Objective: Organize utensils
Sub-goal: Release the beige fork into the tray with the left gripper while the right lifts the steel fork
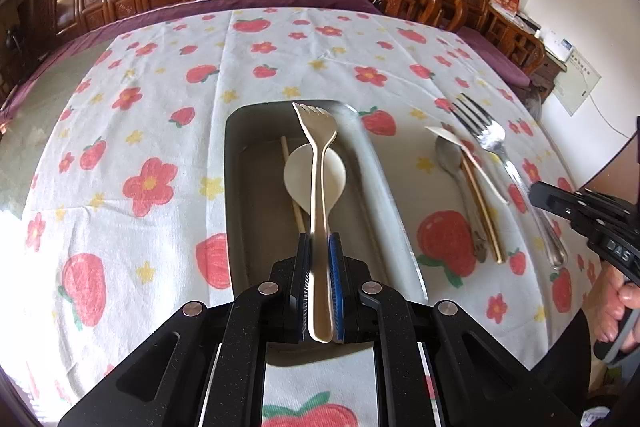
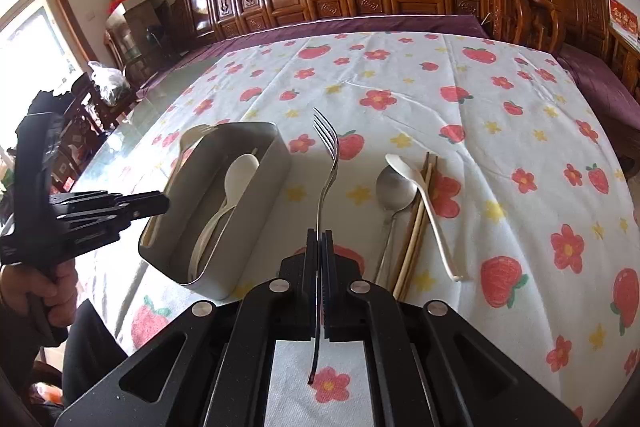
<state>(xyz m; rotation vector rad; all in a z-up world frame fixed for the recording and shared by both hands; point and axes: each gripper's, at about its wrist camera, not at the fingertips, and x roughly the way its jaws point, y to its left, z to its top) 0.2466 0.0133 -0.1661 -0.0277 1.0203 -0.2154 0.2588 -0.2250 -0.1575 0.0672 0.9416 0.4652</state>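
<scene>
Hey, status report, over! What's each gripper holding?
Left gripper shut on cream plastic fork, above grey metal tray. Right gripper shut on steel fork. Nothing in the way.

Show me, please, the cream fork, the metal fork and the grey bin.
cream fork (image 1: 316, 131), left wrist view, on the head just below its tines.
metal fork (image 2: 330, 147), right wrist view, at the base of its tines.
grey bin (image 2: 266, 195), right wrist view, on its outer side wall.

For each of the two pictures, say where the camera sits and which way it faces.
Left wrist: on the left tongs, looking down at a cream plastic fork over the grey metal box; a hand shows.
Right wrist: on the right tongs, facing a steel fork.
Shared: box, strawberry-print tablecloth, both forks.
</scene>
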